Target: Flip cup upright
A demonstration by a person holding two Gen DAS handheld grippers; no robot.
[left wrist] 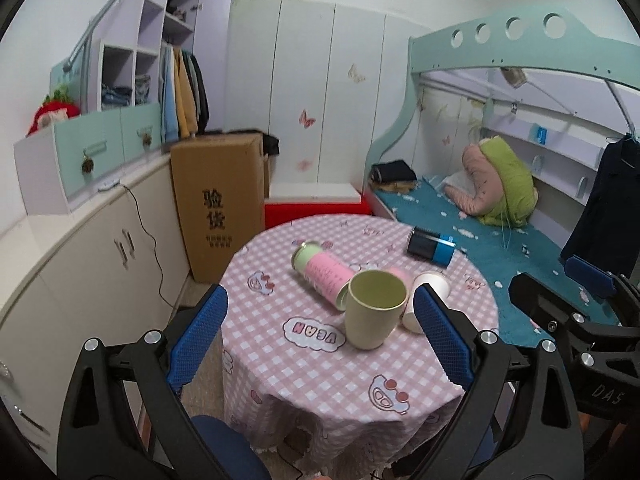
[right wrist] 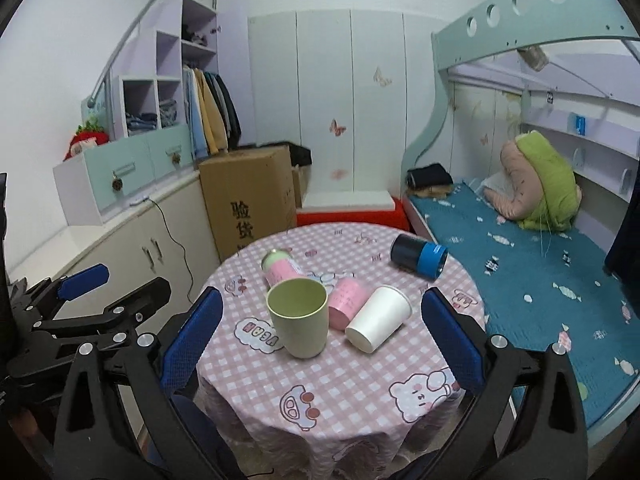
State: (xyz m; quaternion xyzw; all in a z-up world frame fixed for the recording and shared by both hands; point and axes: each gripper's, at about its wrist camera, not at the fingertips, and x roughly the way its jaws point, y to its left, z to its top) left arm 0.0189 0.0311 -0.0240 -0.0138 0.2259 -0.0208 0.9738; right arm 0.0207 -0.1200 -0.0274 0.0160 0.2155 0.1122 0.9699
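Pink checked cloth covers the round table (right wrist: 360,396) before you, with a bunk bed (right wrist: 520,264) to the right and a cardboard box (right wrist: 248,200) behind. Both tongs stand wide apart and hold nothing: the right gripper (right wrist: 320,344) and the left gripper (left wrist: 320,344) hang back at the near edge.

One green cup (right wrist: 298,320) already stands upright, mouth up. Just beside it the white paper cup (right wrist: 378,318) lies tipped on its side, its mouth facing away towards the far right and its base towards you; that looks like the one to right. A pink cup (right wrist: 347,304) lies between the two, touching or nearly so, and a pink-and-green canister (left wrist: 324,276) and a dark blue flask (right wrist: 418,258) lie farther back.

Take the paper cup with the right tongs, since it sits on that side. Close across its wall near the middle, and gently, because thin paper will probably crush. Lift before you turn, so the rim clears the pink cup and you don't knock the green one. Set it down flat on its base before you let go.
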